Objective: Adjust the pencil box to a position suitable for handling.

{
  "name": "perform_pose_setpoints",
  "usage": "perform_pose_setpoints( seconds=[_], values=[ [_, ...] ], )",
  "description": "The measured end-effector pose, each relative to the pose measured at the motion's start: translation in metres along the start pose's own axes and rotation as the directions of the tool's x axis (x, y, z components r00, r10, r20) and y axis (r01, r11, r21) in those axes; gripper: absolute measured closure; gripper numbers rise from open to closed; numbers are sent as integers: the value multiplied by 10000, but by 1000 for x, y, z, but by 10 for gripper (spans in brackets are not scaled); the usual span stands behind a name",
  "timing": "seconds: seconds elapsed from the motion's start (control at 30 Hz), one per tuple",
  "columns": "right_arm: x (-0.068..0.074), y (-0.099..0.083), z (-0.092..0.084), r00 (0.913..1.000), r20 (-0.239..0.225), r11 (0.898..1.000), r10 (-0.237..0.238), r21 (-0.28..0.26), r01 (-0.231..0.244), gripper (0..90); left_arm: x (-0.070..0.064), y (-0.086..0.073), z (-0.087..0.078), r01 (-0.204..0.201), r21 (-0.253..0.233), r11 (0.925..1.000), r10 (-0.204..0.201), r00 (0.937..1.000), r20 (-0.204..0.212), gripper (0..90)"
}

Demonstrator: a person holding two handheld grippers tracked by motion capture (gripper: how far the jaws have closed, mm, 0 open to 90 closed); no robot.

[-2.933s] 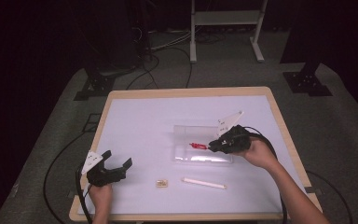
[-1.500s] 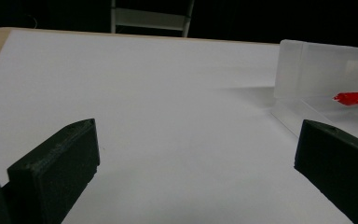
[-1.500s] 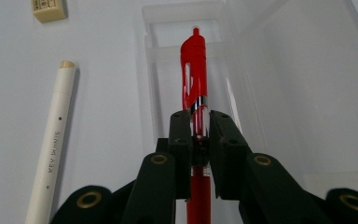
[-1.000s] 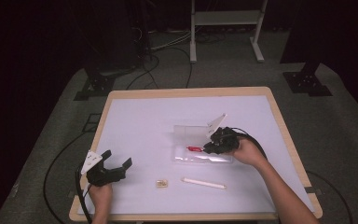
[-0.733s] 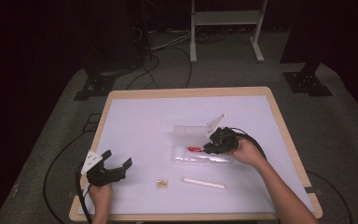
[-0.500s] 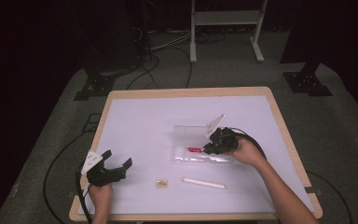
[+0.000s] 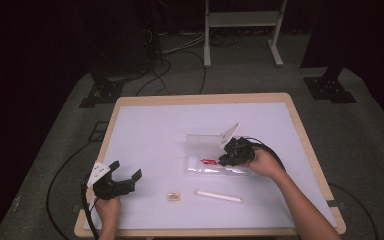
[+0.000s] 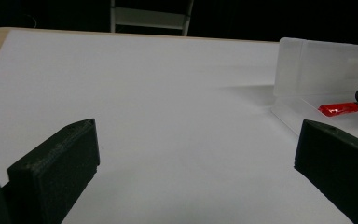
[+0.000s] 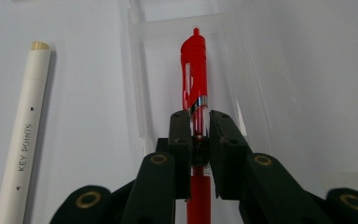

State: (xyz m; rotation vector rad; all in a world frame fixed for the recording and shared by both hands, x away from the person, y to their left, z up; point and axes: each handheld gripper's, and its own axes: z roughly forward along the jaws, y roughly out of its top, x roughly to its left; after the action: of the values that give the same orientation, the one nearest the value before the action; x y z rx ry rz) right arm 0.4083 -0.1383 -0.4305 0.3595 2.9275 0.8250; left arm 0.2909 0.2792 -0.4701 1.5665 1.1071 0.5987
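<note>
From above, your right tool [image 7: 228, 159] sits over the clear plastic case [image 7: 215, 167] near the middle of the desk [image 7: 155, 130], with the red pen [image 7: 209, 161] poking out of it toward your left. The case's lid [image 7: 228, 134] stands tilted up behind the tool. In front of the case, nearer to you, a white pen [image 7: 218, 196] lies flat on the desk, and just to its left is a small tan object [image 7: 174, 197], too small to make out. Your left tool [image 7: 125, 177] rests at the desk's near left corner, well apart from all of it, jaws spread wide and nothing between them.

Now your left tool's view: its two black jaws stand far apart over bare white desk [image 8: 168, 116], gripping nothing. Off at the right edge you see the case [image 8: 324, 63] with its frosted wall upright, and the red pen [image 8: 338, 108] lying inside it, the tip of your other tool touching its end.

And your right tool's view: here's the grip. Your right tool [image 9: 198, 128] has its jaws nearly together, pressed on the red pen [image 9: 194, 70] at its clear middle section. The pen points straight away from you, lying along the open case [image 9: 140, 84]. The white pen [image 9: 23, 130] lies outside the case to the left, roughly parallel, lettering along its barrel.
</note>
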Motion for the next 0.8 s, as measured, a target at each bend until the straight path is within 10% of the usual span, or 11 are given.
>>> perform_pose_setpoints(
  seconds=[0.8],
  values=[
    [0, 0, 9, 9999, -106, 9990, 91, 447, -86, 782, 0, 0, -1, 54, -30, 10000, -54, 10000, 30, 0]
  ],
)
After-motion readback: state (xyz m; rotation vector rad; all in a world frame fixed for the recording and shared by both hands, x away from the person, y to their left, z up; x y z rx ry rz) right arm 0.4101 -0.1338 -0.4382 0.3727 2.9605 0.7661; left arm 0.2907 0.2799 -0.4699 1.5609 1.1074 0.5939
